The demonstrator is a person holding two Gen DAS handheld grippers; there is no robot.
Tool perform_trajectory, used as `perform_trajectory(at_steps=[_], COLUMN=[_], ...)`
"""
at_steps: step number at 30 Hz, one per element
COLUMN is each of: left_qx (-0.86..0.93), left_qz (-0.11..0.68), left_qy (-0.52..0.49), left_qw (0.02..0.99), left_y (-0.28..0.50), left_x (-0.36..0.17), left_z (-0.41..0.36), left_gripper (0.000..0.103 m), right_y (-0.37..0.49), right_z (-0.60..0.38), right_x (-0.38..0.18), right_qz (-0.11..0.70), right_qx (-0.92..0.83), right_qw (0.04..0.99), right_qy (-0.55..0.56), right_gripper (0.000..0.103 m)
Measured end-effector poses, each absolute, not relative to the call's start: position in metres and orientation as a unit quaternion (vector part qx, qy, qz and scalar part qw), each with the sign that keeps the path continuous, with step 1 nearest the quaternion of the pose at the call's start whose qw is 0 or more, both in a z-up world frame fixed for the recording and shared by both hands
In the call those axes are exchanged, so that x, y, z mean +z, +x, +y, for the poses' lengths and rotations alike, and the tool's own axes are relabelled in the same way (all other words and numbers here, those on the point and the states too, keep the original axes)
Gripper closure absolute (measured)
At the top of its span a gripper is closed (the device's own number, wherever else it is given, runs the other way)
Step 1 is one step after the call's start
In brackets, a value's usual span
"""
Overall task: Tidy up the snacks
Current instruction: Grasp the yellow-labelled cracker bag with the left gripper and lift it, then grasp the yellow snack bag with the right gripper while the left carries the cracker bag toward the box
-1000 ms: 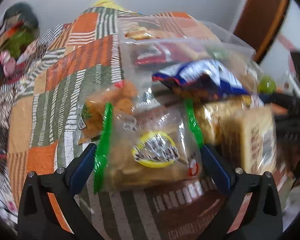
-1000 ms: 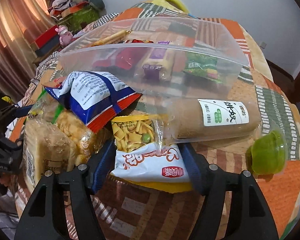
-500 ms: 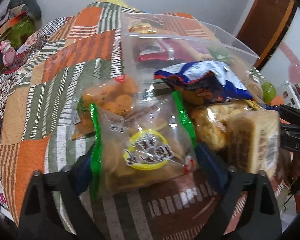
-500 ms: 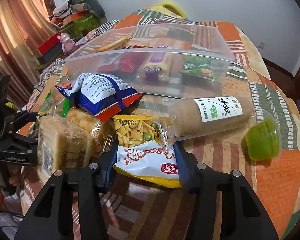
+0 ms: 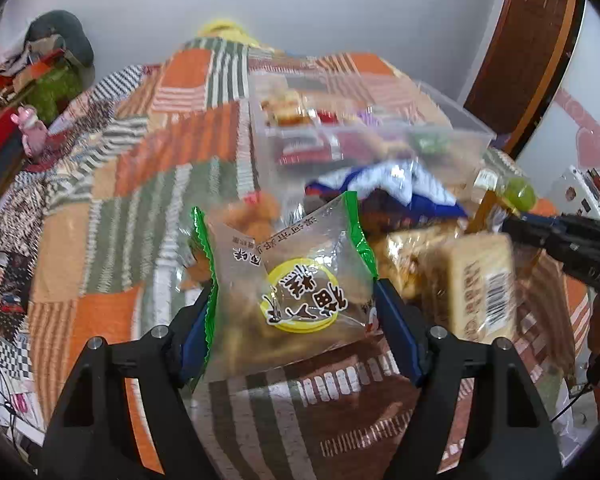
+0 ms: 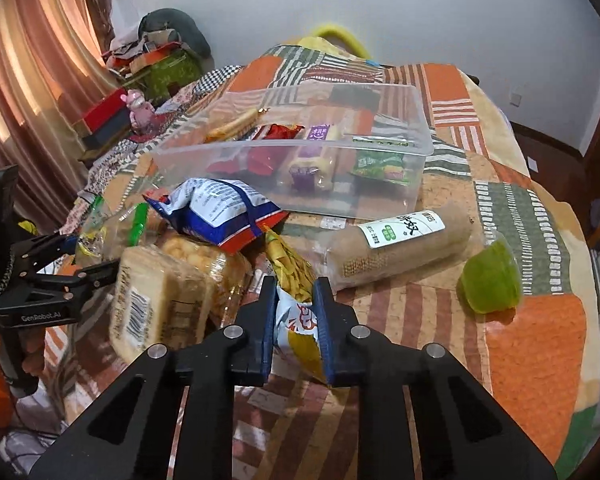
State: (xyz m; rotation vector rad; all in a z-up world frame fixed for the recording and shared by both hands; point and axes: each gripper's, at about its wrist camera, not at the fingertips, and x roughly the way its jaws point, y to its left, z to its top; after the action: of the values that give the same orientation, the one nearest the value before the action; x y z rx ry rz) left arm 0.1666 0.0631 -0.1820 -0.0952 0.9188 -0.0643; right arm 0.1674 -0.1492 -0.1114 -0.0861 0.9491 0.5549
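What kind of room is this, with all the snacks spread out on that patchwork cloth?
Most likely a lived-in home, perhaps a bedroom or sitting room. The snacks lie on a patchwork cloth, pinkish curtains hang at one side, and clothes and boxes are heaped against the wall.

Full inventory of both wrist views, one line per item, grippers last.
clear plastic bin: 1, transparent, table centre, several snack packets inside
blue-white chip bag: 1, on the pile before the bin
round cracker roll: 1, tan, right of pile
green jelly cup: 1, far right
barcoded cake pack: 1, beige, left of pile
patchwork tablecloth: 1, orange-green
left gripper: around green-edged pastry pack
right gripper: shut on yellow-white snack bag
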Motion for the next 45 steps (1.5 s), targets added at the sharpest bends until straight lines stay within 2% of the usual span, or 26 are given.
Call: perform_trajectory(at_steps=[10, 15, 18, 24, 29, 31, 33, 35, 36, 41, 45], left_qx=[-0.025, -0.031, -0.037, -0.043, -0.045, -0.046, -0.046, -0.045, -0.044, -0.043, -0.044], left_qz=[0.382, 0.359, 0.349, 0.343, 0.349, 0.353, 0.356, 0.359, 0.360, 0.364, 0.367], left_qy=[-0.046, -0.045, -0.045, -0.048, -0.052, -0.053, -0.052, -0.052, -0.052, -0.056, -0.054], left_qw=[0.922, 0.932, 0.935, 0.937, 0.934, 0.933, 0.932, 0.931, 0.930, 0.929, 0.928], left_y=[0.166, 0.180, 0.189, 0.208, 0.216, 0.215, 0.214, 0.214, 0.214, 0.213, 0.212], left_x=[-0.127, -0.107, -0.100, -0.097, -0.103, -0.106, -0.109, -0.110, -0.112, -0.115, -0.118], left_z=[0.067, 0.062, 0.058, 0.053, 0.053, 0.053, 0.054, 0.053, 0.053, 0.055, 0.053], left_gripper=[0.028, 0.028, 0.028, 0.028, 0.028, 0.028, 0.028, 0.028, 0.028, 0.028, 0.028], right_y=[0.164, 0.168, 0.175, 0.184, 0.189, 0.191, 0.190, 0.187, 0.186, 0.187, 0.185], right_z=[-0.149, -0.150, -0.150, -0.154, -0.157, -0.160, -0.165, -0.170, -0.172, -0.184, -0.185], right_x=[-0.089, -0.070, -0.061, -0.051, -0.062, -0.072, -0.084, -0.096, -0.103, -0.134, -0.142], right_qz=[0.418, 0.393, 0.381, 0.367, 0.386, 0.408, 0.423, 0.432, 0.440, 0.493, 0.501], right_qx=[0.264, 0.264, 0.263, 0.259, 0.253, 0.255, 0.244, 0.229, 0.225, 0.217, 0.224], right_qw=[0.868, 0.880, 0.886, 0.893, 0.887, 0.876, 0.872, 0.872, 0.869, 0.842, 0.836], right_qy=[-0.037, -0.033, -0.028, -0.022, -0.029, -0.027, -0.025, -0.033, -0.037, -0.020, -0.010], right_gripper=[0.089, 0.093, 0.098, 0.098, 0.097, 0.087, 0.054, 0.036, 0.031, 0.030, 0.028])
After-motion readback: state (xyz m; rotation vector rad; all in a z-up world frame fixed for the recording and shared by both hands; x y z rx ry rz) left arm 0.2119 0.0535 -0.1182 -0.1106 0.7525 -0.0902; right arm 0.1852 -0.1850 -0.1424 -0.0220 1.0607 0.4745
